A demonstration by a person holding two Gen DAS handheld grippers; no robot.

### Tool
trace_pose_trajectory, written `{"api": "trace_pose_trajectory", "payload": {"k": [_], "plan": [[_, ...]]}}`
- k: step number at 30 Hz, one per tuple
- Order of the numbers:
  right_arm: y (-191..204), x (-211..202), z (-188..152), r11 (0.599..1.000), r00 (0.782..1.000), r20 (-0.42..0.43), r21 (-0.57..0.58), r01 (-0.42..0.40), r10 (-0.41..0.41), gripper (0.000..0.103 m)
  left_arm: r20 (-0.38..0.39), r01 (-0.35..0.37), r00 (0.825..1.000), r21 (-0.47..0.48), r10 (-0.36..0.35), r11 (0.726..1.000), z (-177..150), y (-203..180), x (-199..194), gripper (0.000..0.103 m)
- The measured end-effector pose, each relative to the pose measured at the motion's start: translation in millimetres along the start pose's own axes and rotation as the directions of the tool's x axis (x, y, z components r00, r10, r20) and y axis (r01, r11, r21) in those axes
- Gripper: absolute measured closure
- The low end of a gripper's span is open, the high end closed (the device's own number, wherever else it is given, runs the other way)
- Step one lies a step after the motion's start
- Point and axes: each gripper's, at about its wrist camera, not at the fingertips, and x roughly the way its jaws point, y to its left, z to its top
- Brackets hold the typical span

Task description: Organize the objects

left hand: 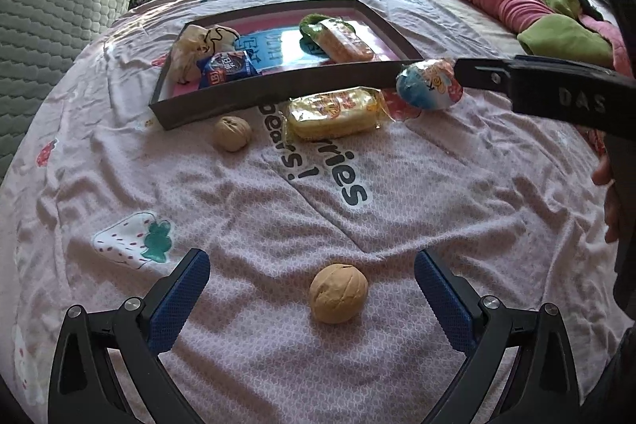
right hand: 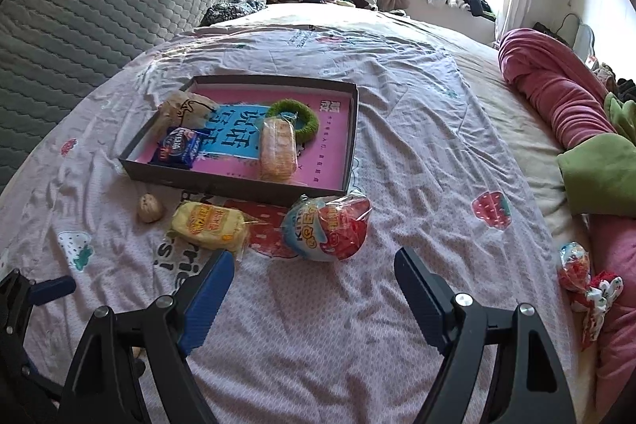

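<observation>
A dark shallow box [left hand: 278, 82] [right hand: 238, 185] with a pink floor lies on the bed and holds a blue biscuit pack [right hand: 179, 148], an orange snack pack [right hand: 277, 150], a green ring [right hand: 306, 116] and a beige pouch [right hand: 187, 110]. In front of it lie a yellow snack pack [left hand: 336, 112] [right hand: 208, 225], a foil-wrapped egg [left hand: 431, 84] [right hand: 330, 229] and a far walnut [left hand: 232, 133] [right hand: 150, 208]. My left gripper [left hand: 312, 279] is open around a near walnut [left hand: 338, 293]. My right gripper [right hand: 314, 285] is open and empty, just short of the egg.
The pink printed sheet [right hand: 417, 153] is wrinkled. A rolled pink and green blanket [right hand: 564, 114] lies along the right. A wrapped sweet and a small red toy [right hand: 584, 277] lie at the right edge. A grey quilted headboard [right hand: 99, 6] stands on the left.
</observation>
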Motion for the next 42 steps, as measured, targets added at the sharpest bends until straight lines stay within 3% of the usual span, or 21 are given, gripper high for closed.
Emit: {"api": "trace_pose_trajectory", "payload": {"k": [24,30,32,33,40,42], "plan": [[-5.0,71.8,10.7,1.000,0.999,-0.051,0.005,0.008,-0.007,0.020,0.006,0.032,0.999,-0.023,-0.032,0.999,-2.2,-0.3,37.3,0.001],[-6.6,87.2,11.6,1.000,0.998,-0.063,0.015,0.014,-0.013,0.022,0.003,0.053,0.999,-0.021,-0.053,0.998,-1.9,-5.9,39.3,0.021],[-7.1,90.9,11.0,1.000,0.997,-0.071,0.018,0.005,-0.003,0.027,0.003,0.064,0.998,-0.021,-0.064,0.998,-1.9,-7.3,37.8,0.030],[-7.4,92.7,10.6,1.000,0.997,-0.074,0.023,-0.001,0.002,0.032,0.005,0.063,0.998,-0.021,-0.062,0.998,-1.8,-8.2,36.3,0.037],[-7.8,92.4,9.3,0.999,0.997,-0.065,0.032,-0.029,0.031,0.036,0.021,0.104,0.994,-0.037,-0.103,0.994,-1.8,-8.1,28.2,0.078],[-7.7,90.0,9.5,0.999,0.997,-0.062,0.033,-0.038,0.040,0.037,0.025,0.114,0.993,-0.055,-0.113,0.992,-2.6,-5.1,27.2,0.078]]}}
